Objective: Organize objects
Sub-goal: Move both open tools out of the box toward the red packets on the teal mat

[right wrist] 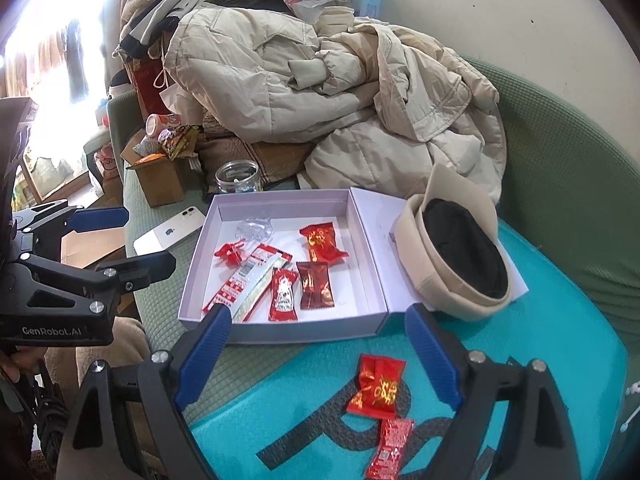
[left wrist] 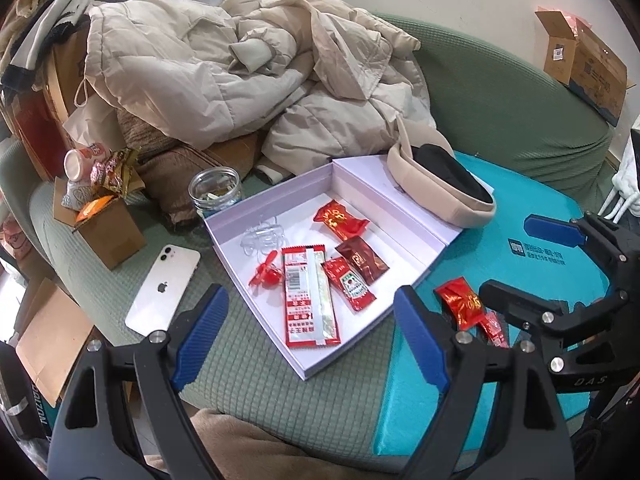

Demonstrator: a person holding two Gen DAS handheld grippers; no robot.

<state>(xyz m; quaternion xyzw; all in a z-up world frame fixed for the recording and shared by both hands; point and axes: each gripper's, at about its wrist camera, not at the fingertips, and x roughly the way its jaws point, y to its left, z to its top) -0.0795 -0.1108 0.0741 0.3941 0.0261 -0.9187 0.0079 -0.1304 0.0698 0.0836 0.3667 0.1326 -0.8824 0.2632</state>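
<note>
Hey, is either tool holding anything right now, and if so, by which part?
Nothing is held. The left tool and right tool are both open and empty.

White box (right wrist: 366, 240) open from above, right half bare. Beige hat (right wrist: 452, 264) blocks lid side; glass jar (right wrist: 238, 178), coat heap (right wrist: 320, 92) crowd far edge. Teal mat (right wrist: 540, 340) mostly free near two red packets (right wrist: 378, 390).

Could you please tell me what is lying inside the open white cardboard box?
Inside the white cardboard box: a long red-and-silver snack packet, a red ketchup sachet, a dark-red candy, a bright-red candy, a small red fan and clear plastic. Anything beneath them is hidden.
</note>
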